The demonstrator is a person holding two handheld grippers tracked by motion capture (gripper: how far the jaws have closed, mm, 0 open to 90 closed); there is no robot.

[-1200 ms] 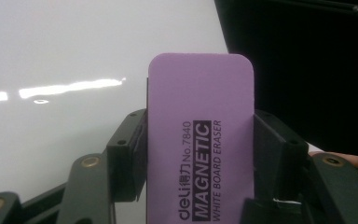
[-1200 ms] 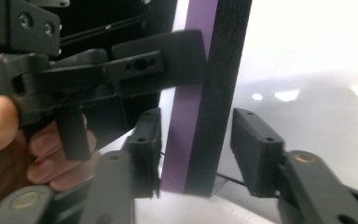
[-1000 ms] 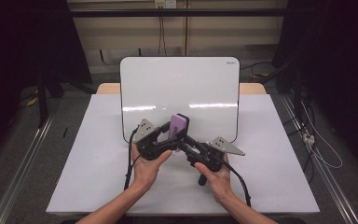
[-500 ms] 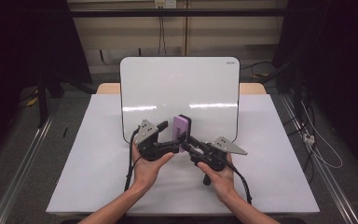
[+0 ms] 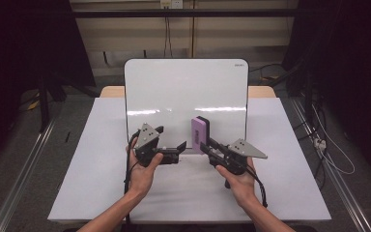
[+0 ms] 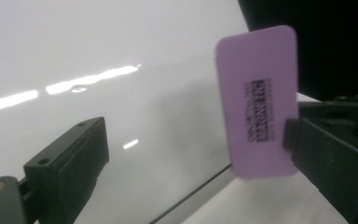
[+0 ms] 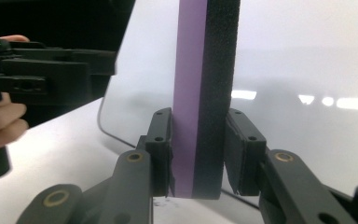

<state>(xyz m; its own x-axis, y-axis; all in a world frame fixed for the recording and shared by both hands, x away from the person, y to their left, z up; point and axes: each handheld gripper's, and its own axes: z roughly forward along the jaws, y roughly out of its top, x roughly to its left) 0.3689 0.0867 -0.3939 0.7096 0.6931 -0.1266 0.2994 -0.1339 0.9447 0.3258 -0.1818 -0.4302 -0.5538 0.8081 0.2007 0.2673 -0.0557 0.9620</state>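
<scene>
A purple eraser (image 5: 200,131) with a black felt side stands upright in front of the whiteboard (image 5: 183,87), and my right gripper (image 5: 206,145) is shut on its lower part. In the right gripper view the eraser (image 7: 205,70) sits edge-on between both pads (image 7: 161,140). My left gripper (image 5: 171,140) is open a little to the left of the eraser, with nothing in it. In the left gripper view the eraser's (image 6: 256,102) labelled purple face shows, with one of that gripper's own fingers (image 6: 70,168) far left.
The whiteboard leans upright at the table's back middle, on a white sheet (image 5: 92,169) that covers the table. Cables (image 5: 335,159) lie on the floor at the right. A metal rail (image 5: 24,174) runs along the left.
My left gripper has let go of the eraser and drawn away to the left. The right gripper has carried the eraser slightly to the right.
</scene>
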